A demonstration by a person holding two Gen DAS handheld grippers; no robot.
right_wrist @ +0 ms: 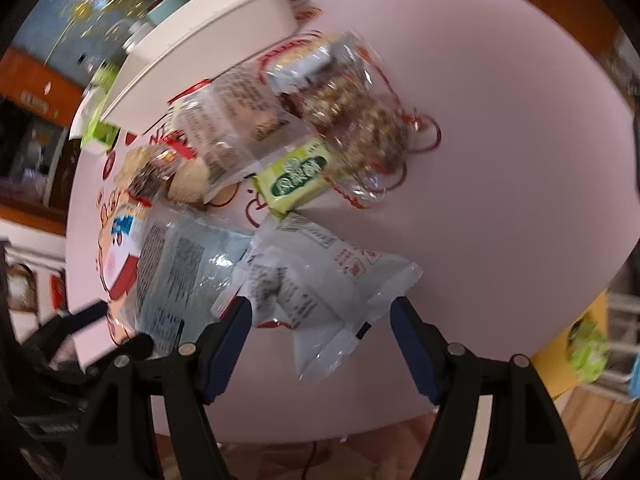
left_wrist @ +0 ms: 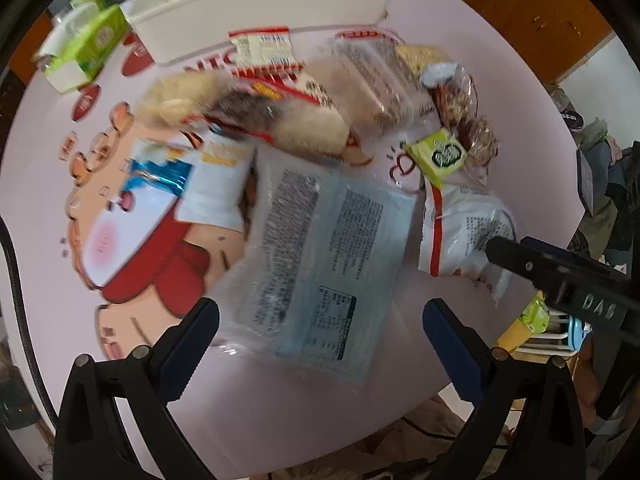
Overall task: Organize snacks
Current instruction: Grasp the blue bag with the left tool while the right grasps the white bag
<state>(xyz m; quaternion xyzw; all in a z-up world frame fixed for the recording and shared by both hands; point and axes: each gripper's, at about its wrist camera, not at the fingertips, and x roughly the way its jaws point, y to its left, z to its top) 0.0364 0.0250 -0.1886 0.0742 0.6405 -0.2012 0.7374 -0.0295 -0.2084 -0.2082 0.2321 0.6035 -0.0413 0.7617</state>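
Pink counter (left_wrist: 460, 8) carries one snack pile: left tool (left_wrist: 320, 320) gapes empty over one pale-blue packet (left_wrist: 320, 240); right tool (right_wrist: 320, 320) gapes empty astride one white packet (right_wrist: 316, 280), one green packet (right_wrist: 296, 176) beyond.

glossy plastic snack packets (left_wrist: 320, 248), matt table (left_wrist: 280, 420)

Snack pile (right_wrist: 280, 140) left; bare table (right_wrist: 500, 160) right.

both wrist cameras look steeply down, close over the pink tabletop (left_wrist: 460, 40); both views share the green snack packet (left_wrist: 438, 156) (right_wrist: 298, 176) and wrappers around it.
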